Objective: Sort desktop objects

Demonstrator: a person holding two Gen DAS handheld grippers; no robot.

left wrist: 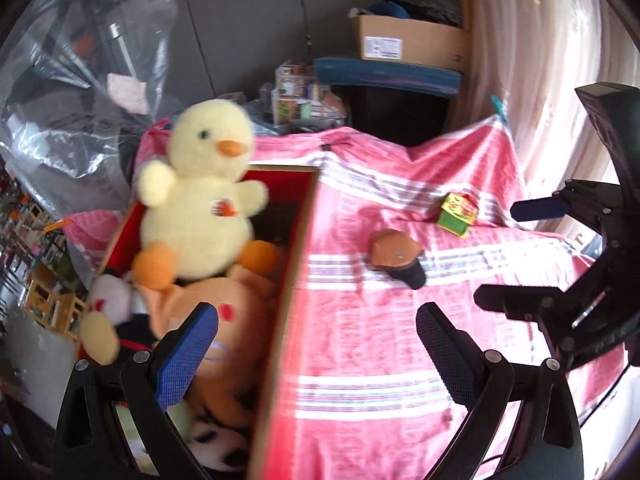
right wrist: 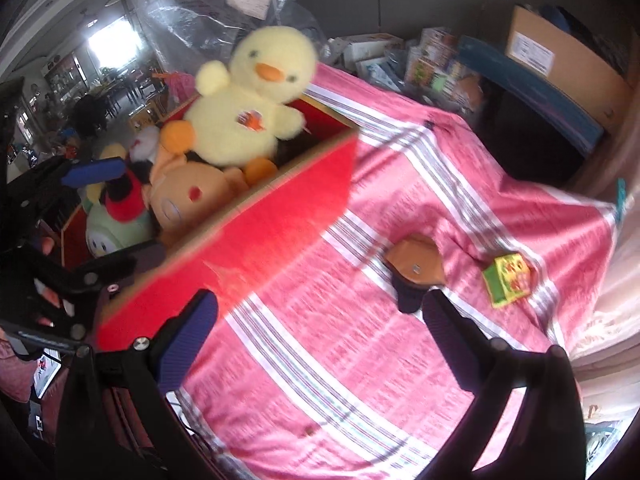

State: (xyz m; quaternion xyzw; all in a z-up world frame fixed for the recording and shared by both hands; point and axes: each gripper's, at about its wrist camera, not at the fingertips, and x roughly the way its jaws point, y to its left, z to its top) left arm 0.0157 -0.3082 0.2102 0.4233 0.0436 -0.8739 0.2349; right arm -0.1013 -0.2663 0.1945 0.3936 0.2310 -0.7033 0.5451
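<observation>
Blue-padded, both grippers hang spread and empty: the left gripper (left wrist: 316, 344) straddles the red box's (right wrist: 256, 236) wall, the right gripper (right wrist: 320, 320) sits just short of the brown toy (right wrist: 416, 272). Farther right on the pink striped cloth (left wrist: 360, 344) lies a green-yellow cube (left wrist: 458, 214). At the box's far end sits a yellow chick (left wrist: 200, 192); cardboard boxes (left wrist: 408, 40) stand beyond.
</observation>
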